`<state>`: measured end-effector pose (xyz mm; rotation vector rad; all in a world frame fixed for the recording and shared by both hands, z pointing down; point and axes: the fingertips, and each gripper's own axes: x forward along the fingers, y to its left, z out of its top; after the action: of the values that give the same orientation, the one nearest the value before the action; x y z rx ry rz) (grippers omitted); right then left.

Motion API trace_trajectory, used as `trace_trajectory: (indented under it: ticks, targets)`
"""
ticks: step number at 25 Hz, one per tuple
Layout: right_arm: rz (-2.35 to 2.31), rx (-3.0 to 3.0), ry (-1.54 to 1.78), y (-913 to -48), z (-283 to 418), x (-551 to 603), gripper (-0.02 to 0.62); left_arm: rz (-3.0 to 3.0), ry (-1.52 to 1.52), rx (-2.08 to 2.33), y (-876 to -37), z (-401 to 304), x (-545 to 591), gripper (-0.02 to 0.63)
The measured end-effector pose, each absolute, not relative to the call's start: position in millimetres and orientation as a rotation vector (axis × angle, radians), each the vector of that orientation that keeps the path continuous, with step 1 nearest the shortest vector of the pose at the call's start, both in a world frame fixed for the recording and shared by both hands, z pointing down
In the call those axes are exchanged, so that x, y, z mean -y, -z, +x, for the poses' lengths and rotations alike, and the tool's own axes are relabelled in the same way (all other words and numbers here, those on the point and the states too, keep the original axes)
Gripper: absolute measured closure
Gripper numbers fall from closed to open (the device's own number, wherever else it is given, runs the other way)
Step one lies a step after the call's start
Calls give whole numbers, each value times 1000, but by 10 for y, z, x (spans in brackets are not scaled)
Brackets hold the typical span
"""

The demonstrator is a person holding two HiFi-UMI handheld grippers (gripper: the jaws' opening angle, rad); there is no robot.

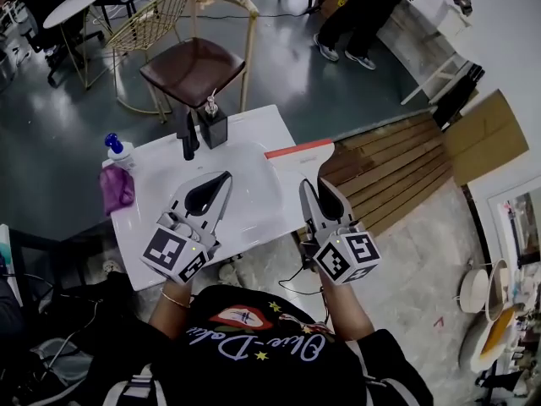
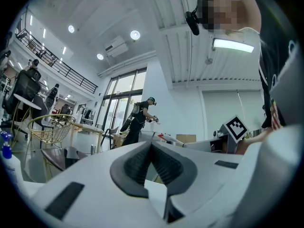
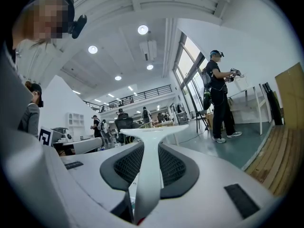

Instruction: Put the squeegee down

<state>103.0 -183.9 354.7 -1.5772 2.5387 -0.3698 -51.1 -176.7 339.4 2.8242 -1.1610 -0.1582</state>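
Purple cloth (image 1: 117, 190) touching, it seems, a blue-capped bottle (image 1: 119, 150); brown chair (image 1: 193, 68) beyond

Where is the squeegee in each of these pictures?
Head view: squeegee in the middle, just ahead of the right gripper.
Left gripper view: squeegee low in the middle, beyond the jaws.
Right gripper view: squeegee dead centre, clamped between the jaws.
Shared landmark: the standing person in black.

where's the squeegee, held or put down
Held. The right gripper is shut on the handle of the white squeegee, blade crosswise beyond the tips. Whether it touches the sink cannot be told.
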Motion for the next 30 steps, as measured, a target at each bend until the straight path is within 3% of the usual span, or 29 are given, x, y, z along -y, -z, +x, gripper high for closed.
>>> trace_trajectory:
  ticks: [30]
  targets:
    - [-1622,-2534,405,-3688,769,2164,497,2815,156,1115,-3543,-779,2068,609]
